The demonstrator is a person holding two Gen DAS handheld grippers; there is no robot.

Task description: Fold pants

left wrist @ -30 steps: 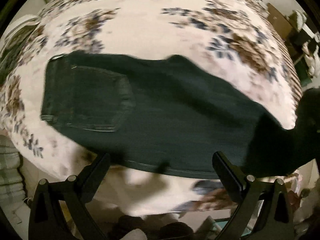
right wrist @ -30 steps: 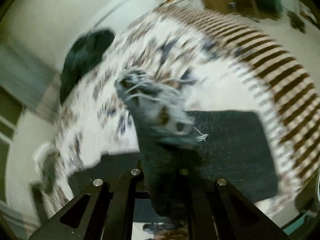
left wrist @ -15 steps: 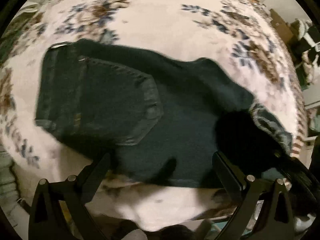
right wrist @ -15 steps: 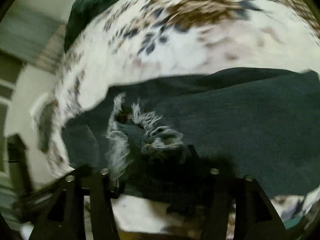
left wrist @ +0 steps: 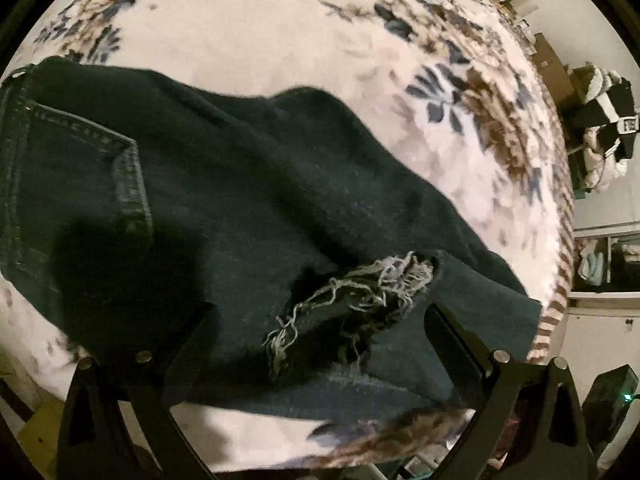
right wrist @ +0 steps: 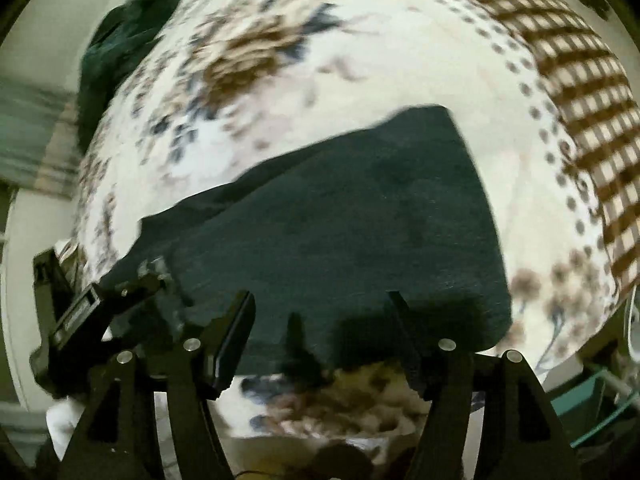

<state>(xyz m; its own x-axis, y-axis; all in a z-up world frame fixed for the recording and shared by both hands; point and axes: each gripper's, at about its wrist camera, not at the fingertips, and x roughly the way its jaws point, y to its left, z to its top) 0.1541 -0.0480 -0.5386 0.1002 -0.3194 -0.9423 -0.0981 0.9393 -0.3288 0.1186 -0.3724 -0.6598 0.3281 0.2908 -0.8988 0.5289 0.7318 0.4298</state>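
Observation:
Dark jeans lie on a floral bedspread, with the leg folded over so the frayed hem rests on the seat near the back pocket. My left gripper is open and empty, hovering just over the frayed hem. In the right wrist view the folded jeans lie flat. My right gripper is open and empty at their near edge. The left gripper shows at that view's left edge.
The bedspread has a brown checked border at the right. A dark garment lies at the bed's far left corner. Furniture and a black-and-white bundle stand beyond the bed at right.
My right gripper carried the frayed leg end over onto the seat, opened and let it go, then pulled back. My left gripper moved in closer over the jeans.

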